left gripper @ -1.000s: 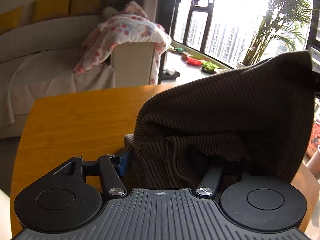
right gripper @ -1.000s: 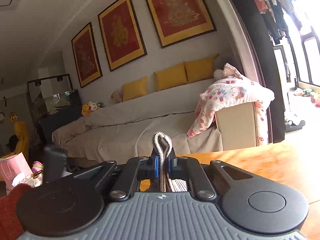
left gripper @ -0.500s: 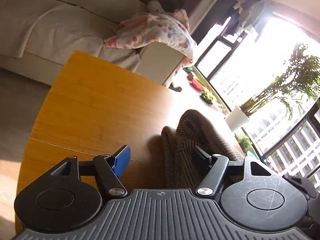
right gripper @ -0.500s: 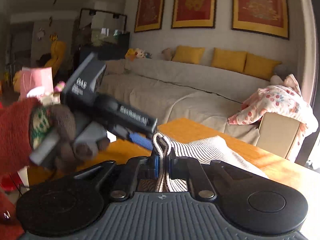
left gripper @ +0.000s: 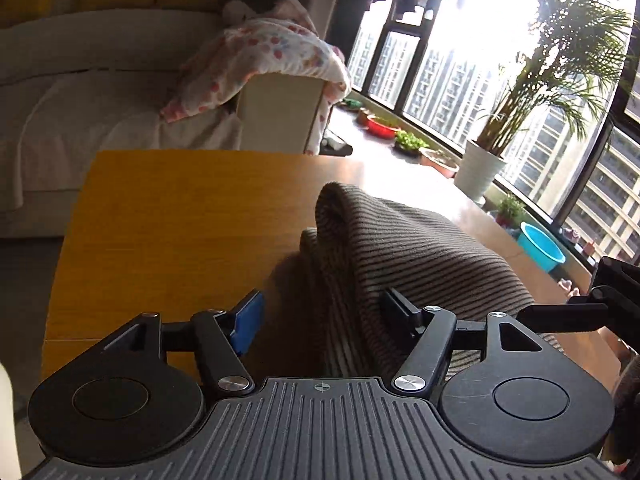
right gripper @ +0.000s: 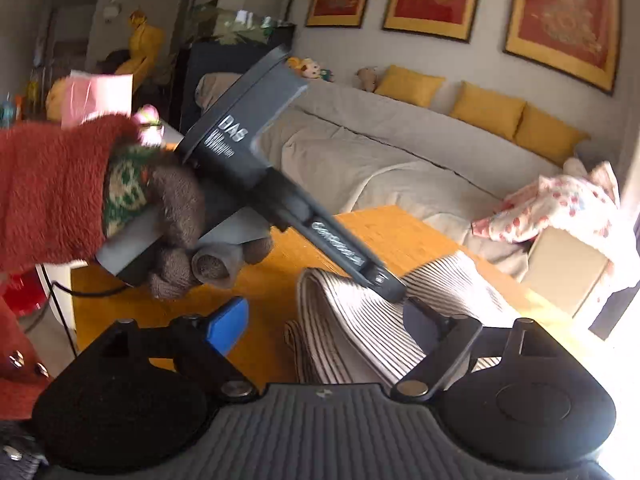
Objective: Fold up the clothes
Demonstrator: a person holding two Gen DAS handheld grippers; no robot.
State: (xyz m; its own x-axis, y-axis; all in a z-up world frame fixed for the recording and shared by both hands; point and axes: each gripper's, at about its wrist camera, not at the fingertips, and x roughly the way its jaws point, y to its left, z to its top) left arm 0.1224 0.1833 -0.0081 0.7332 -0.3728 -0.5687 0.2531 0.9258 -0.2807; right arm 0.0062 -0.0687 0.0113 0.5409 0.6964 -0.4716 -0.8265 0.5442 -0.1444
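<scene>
Both tools are spread wide: left tool (left gripper: 322,316) and right tool (right gripper: 326,320) straddle the striped sweater (left gripper: 404,248) heaped on the table (left gripper: 180,208).

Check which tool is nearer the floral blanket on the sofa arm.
Likely left, hedged. The left tool and right tool both straddle the striped garment; the floral blanket lies beyond the table, left tool on that side.

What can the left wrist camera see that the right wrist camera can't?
Only the left wrist view shows the big windows, the potted palm and a blue basin. Only the right wrist view shows three red framed pictures and a gloved hand holding the other gripper. Both show the striped garment on the wooden table, with jaws open.
</scene>
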